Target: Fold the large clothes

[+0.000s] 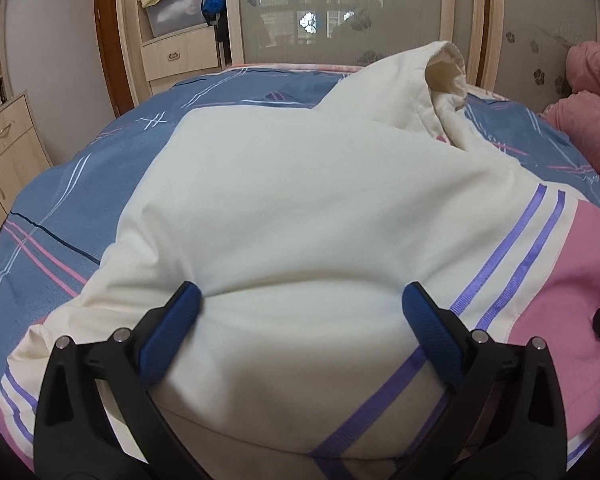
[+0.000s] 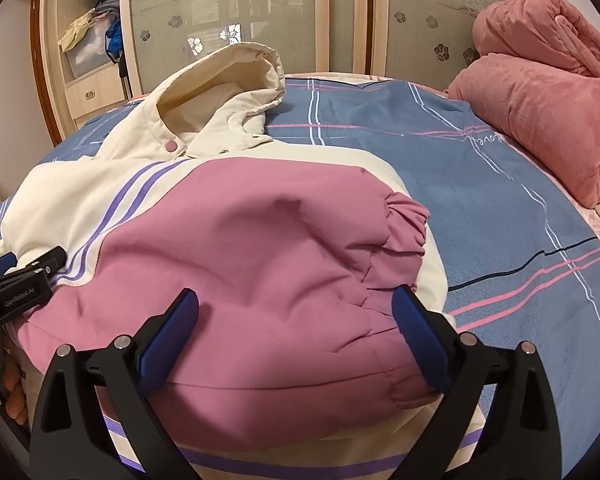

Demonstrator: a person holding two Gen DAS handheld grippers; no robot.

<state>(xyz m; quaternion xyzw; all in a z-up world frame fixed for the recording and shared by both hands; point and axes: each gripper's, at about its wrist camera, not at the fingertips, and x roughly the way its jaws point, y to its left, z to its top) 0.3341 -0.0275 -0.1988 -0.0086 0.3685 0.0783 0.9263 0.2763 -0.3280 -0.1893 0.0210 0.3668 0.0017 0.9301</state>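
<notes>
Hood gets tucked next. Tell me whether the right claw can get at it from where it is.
Probably yes. The right claw is open over the pink sleeve, and the hood lies beyond it at the far end of the jacket with nothing on top. It would only need to travel forward across the garment.

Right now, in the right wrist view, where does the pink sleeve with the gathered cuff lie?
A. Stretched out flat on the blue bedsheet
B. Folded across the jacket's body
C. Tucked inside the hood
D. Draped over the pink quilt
B. The pink sleeve lies on top of the cream jacket, its gathered cuff resting on the body, apart from the hood and the pink quilt.
</notes>
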